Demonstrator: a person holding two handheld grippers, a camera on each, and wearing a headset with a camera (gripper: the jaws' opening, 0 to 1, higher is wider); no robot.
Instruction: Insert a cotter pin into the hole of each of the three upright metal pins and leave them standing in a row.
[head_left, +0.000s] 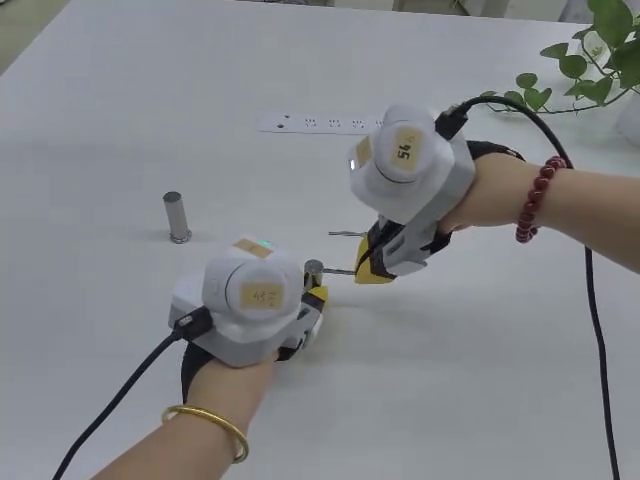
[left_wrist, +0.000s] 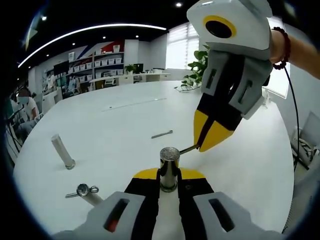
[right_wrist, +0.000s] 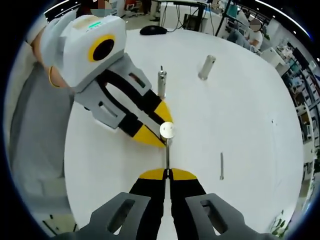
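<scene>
My left gripper (left_wrist: 169, 176) is shut on an upright metal pin (left_wrist: 169, 161) at mid-table (head_left: 313, 268). My right gripper (right_wrist: 168, 173) is shut on a thin cotter pin (right_wrist: 167, 154), whose tip points at the side of that pin's head (right_wrist: 167, 130). In the head view the right gripper (head_left: 368, 268) hangs just right of the left gripper (head_left: 312, 295). A second bare pin (head_left: 177, 217) stands upright to the left. A third pin (left_wrist: 86, 193) has a cotter pin through its top. A loose cotter pin (head_left: 345, 234) lies on the table behind the grippers.
A white power strip (head_left: 320, 123) lies farther back on the white table (head_left: 480, 380). A green plant (head_left: 590, 60) hangs over the far right corner. Black cables trail from both grippers. People and shelves show beyond the table.
</scene>
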